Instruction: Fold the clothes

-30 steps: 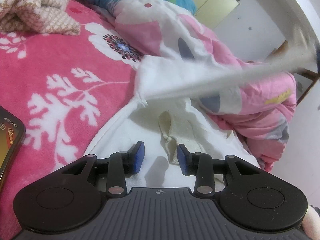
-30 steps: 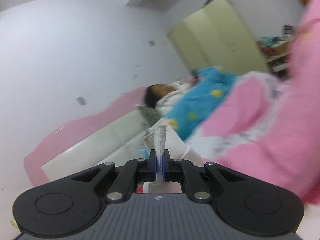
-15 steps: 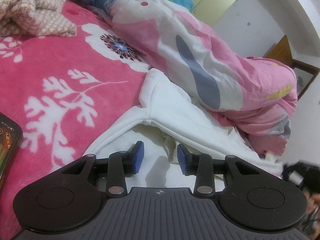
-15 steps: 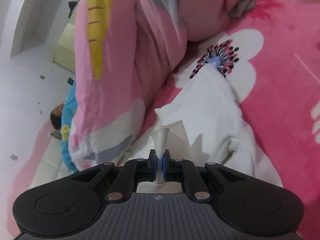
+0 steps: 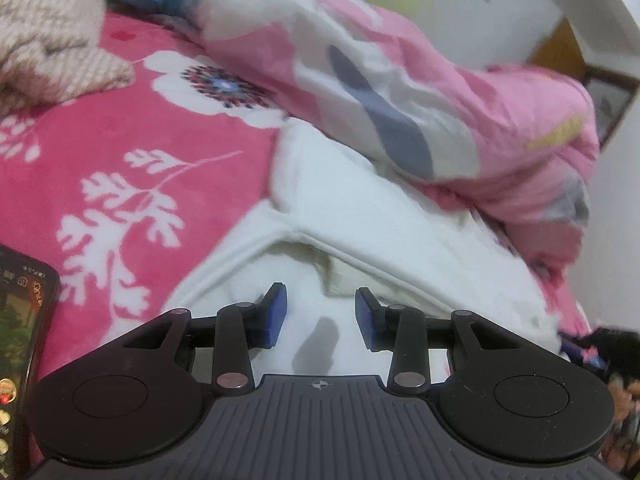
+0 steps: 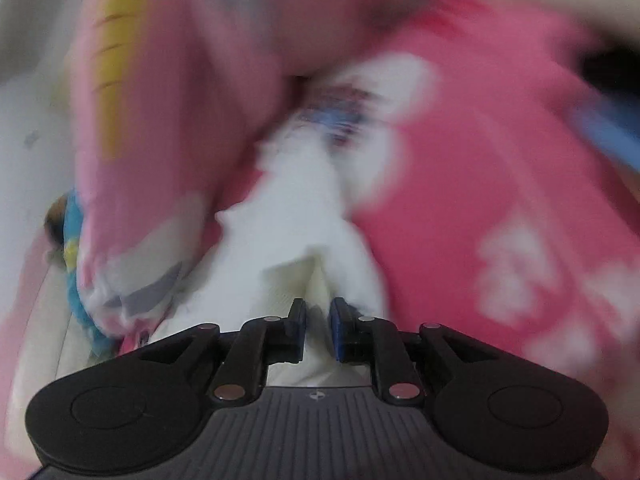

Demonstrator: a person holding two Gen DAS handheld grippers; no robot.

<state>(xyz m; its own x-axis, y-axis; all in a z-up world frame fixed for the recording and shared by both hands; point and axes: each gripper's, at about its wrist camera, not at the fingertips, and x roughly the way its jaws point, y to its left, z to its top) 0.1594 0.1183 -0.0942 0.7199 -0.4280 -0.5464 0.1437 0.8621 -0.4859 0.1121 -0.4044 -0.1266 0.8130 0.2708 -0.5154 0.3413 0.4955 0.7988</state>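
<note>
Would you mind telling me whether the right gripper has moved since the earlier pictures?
Yes. The right gripper swung down from facing the wall to the white garment beside the pink quilt; its jaws are opening.

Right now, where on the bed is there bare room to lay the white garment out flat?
Free: the pink floral blanket between the knitted cloth, the phone and the white garment. Crowded: the pink quilt heaps against the garment's far edge, so no room there.
</note>
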